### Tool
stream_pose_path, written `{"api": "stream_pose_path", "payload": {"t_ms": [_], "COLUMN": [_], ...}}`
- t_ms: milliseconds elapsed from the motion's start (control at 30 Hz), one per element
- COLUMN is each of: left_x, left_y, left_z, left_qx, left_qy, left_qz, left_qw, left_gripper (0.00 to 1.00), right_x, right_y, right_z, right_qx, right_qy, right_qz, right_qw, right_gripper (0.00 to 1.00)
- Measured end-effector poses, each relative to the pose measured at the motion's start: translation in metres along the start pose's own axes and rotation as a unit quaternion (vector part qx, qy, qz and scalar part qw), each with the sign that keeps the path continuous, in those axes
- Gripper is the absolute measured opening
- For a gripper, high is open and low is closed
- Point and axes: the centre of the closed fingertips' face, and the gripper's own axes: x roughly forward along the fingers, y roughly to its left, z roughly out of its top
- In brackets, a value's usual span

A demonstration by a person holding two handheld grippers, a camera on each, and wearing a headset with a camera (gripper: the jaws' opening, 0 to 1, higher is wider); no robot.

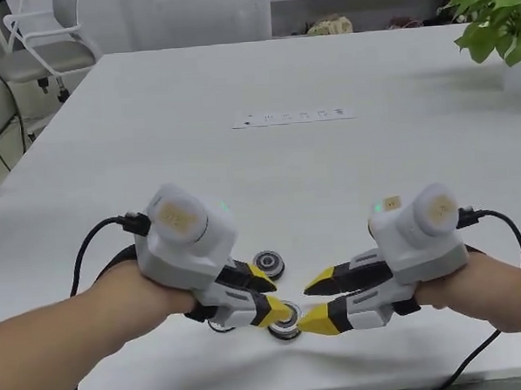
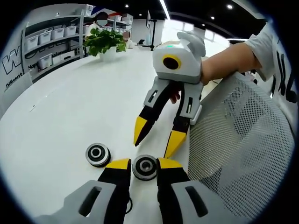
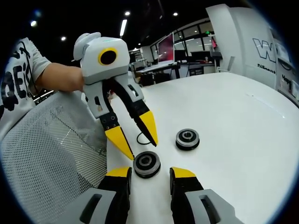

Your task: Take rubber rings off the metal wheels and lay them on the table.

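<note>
A metal wheel [image 2: 145,168] with a black rubber ring lies at the table's near edge, and the tips of my left gripper [image 2: 144,164] are closed against its two sides. It appears again as the wheel [image 3: 147,164] just ahead of my right gripper [image 3: 150,173], whose jaws stand open and apart from it. In the head view the left gripper [image 1: 270,295] and right gripper [image 1: 311,301] meet tip to tip over this wheel [image 1: 285,321]. A second wheel [image 1: 268,264] sits a little farther back. A thin loose rubber ring [image 3: 142,138] lies flat on the table.
The white table [image 1: 286,176] stretches far ahead, with a paper strip [image 1: 293,117] near its middle. A potted plant [image 1: 496,17] stands at the back right and a chair [image 1: 43,49] at the back left. A mesh chair back [image 2: 233,140] is close to the near edge.
</note>
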Motion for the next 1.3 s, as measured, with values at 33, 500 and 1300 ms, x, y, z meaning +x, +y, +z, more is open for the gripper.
{"api": "stream_pose_path", "payload": {"t_ms": [33,500,1300], "left_x": [0.002,0.009,0.010], "left_y": [-0.002,-0.007,-0.006], "left_z": [0.000,-0.021,-0.016], "left_qx": [0.005,0.047,0.070], "left_qy": [0.002,0.040,0.010], "left_qz": [-0.002,0.003,0.018], "left_qw": [1.0000,0.9981,0.9973], "left_gripper": [0.15,0.09,0.07], "right_x": [0.000,-0.001,0.012], "right_y": [0.000,0.000,0.005], "right_z": [0.000,-0.006,-0.014], "right_qx": [0.000,-0.002,-0.041], "right_qy": [0.000,0.009,0.025], "right_qz": [0.000,-0.004,-0.009], "right_qw": [1.0000,1.0000,0.9988], "right_gripper": [0.31,0.30,0.23]}}
